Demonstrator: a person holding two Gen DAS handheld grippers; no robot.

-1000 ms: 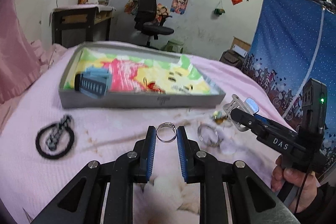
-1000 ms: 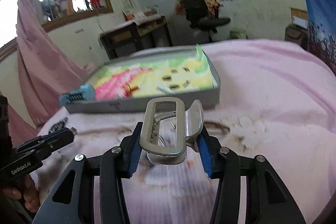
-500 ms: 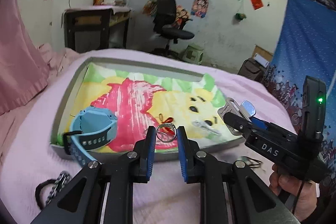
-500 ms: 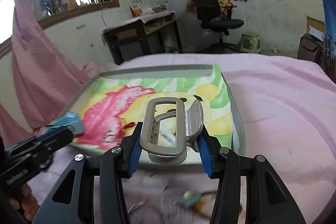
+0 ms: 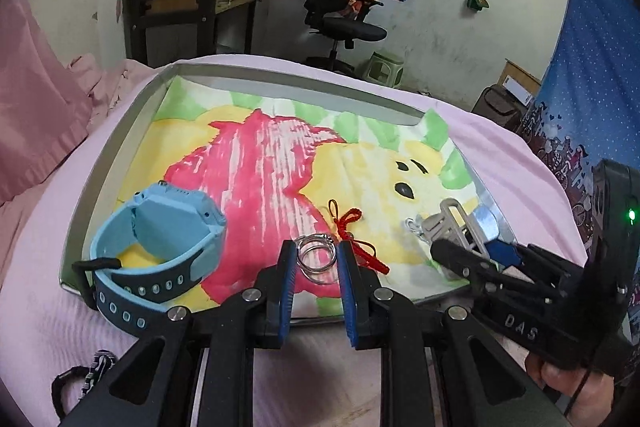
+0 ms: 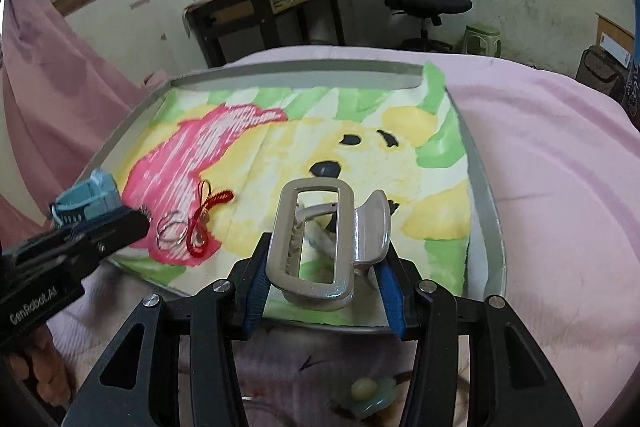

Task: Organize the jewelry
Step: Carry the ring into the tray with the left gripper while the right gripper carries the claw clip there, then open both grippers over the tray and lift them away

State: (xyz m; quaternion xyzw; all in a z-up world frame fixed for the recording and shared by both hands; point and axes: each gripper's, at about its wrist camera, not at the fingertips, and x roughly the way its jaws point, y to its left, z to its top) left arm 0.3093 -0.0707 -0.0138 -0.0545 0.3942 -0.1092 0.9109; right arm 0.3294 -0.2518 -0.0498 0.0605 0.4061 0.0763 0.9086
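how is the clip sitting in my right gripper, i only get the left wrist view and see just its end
observer: the clip stands upright in the right gripper, its open frame against the left pad and its lever against the right pad.
operator: ok, anything still on the bed on that side
observer: yes, a small yellow-green piece lies on the bed just short of the tray, below the right gripper.
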